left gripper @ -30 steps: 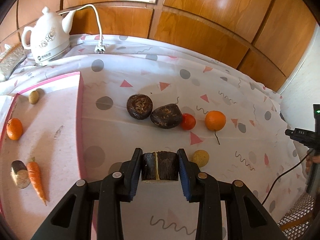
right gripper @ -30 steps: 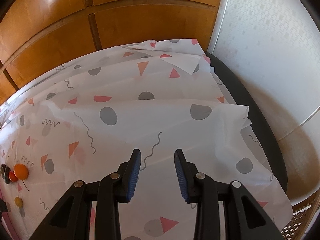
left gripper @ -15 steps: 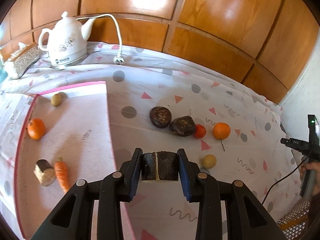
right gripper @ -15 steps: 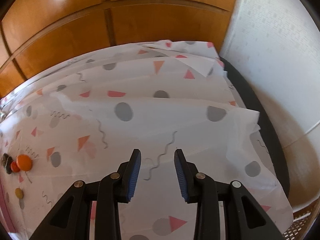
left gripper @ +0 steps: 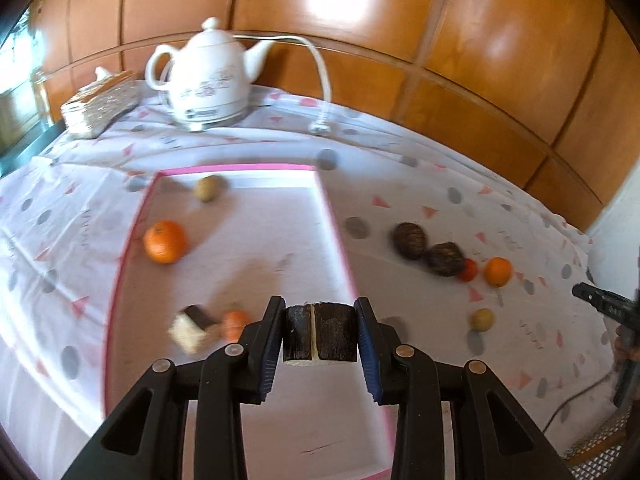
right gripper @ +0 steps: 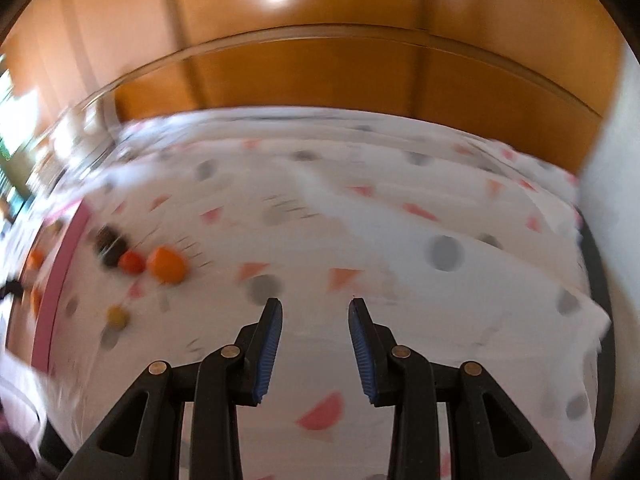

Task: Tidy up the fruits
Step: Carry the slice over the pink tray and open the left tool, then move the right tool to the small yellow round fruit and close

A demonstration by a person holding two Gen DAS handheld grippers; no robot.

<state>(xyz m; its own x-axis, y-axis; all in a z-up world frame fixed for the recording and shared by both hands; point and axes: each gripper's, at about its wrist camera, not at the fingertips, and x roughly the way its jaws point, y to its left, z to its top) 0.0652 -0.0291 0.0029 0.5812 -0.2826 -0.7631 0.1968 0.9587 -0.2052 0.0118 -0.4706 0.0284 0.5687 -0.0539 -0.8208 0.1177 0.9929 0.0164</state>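
Note:
My left gripper [left gripper: 320, 332] is shut on a dark brown cut fruit piece [left gripper: 320, 334] and holds it above the pink-rimmed tray [left gripper: 332, 216]. In the tray lie an orange [left gripper: 165, 241], a small yellow-brown fruit [left gripper: 206, 189], a cut dark piece [left gripper: 190, 326] and a carrot [left gripper: 234, 322]. On the cloth to the right lie two dark fruits [left gripper: 409, 240], a small red fruit [left gripper: 467, 270], an orange [left gripper: 497, 271] and a yellow fruit [left gripper: 481, 319]. My right gripper [right gripper: 315, 330] is open and empty above the cloth; its blurred view shows the orange [right gripper: 167, 265] at the left.
A white electric kettle [left gripper: 210, 80] with a cord and a woven tissue box [left gripper: 100, 104] stand at the back left. Wood panelling runs behind the table. The other hand-held gripper [left gripper: 608, 308] shows at the right edge.
My left gripper has swung left with the cut piece, from above the cloth to over the tray. My right gripper has swung left, so the loose fruits now show nearer.

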